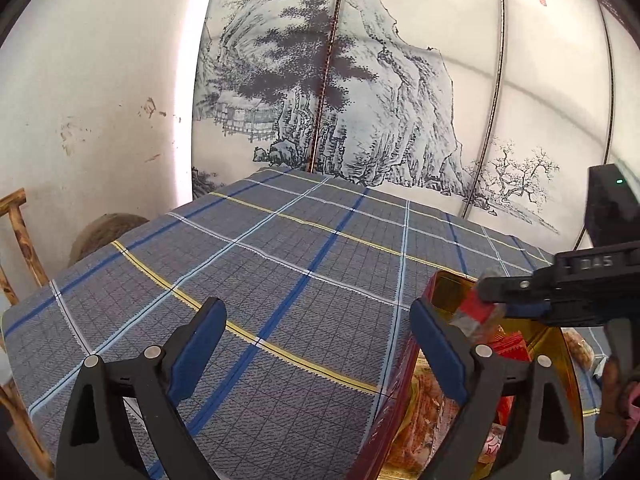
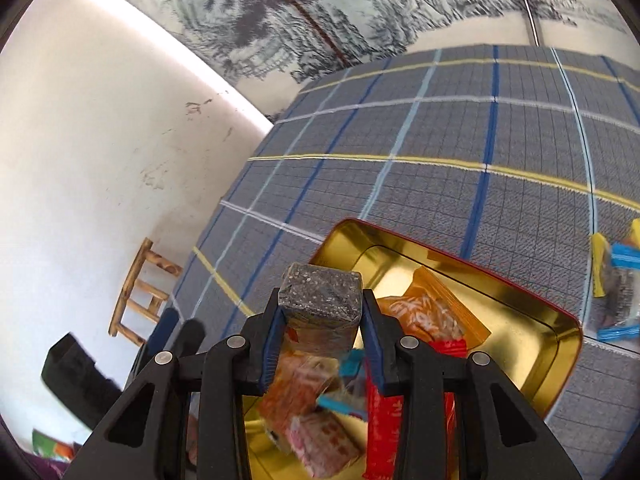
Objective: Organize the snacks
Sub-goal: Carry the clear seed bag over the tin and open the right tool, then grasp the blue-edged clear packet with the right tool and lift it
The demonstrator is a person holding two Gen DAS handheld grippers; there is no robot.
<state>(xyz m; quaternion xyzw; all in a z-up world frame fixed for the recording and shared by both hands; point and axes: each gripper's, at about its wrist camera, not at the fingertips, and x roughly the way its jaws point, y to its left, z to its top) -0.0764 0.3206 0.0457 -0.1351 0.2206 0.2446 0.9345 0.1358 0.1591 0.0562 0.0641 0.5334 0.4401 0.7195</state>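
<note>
Snacks are being gathered into a red tin (image 2: 532, 296) with a gold lining, which sits on the plaid tablecloth (image 2: 440, 120). Several wrapped pieces already lie inside it: an orange packet (image 2: 432, 308), a long red packet (image 2: 384, 432), a pinkish one (image 2: 324, 444) and a small blue-edged one (image 2: 344, 404). The right gripper (image 2: 320, 320) is pinching a dark speckled bar (image 2: 320, 292), its blue pads pressed against the bar's two sides, and holds it over the near end of the tin, clear of the packets below. The left wrist view shows the same bar (image 1: 476, 312) from the side, red and grey in its wrapper, held over the tin (image 1: 400, 392) by the right gripper (image 1: 492, 292).

The left gripper (image 1: 320, 344) has its fingers spread wide with nothing between them. One finger (image 1: 440, 344) lies right over the tin's near wall; whether it touches the tin cannot be told.

The step in hand looks like the drop of this bar into the tin. The next move would seem to call for lowering the bar a little toward a free patch of gold floor and then parting the fingers so it falls flat, not on end. The far half of the tin is still bare, so there is room there. A small cluster of yellow and blue wrapped snacks (image 2: 616, 288) lies on the cloth just beside the tin's right side, and these appear to be what is left to fetch
</note>
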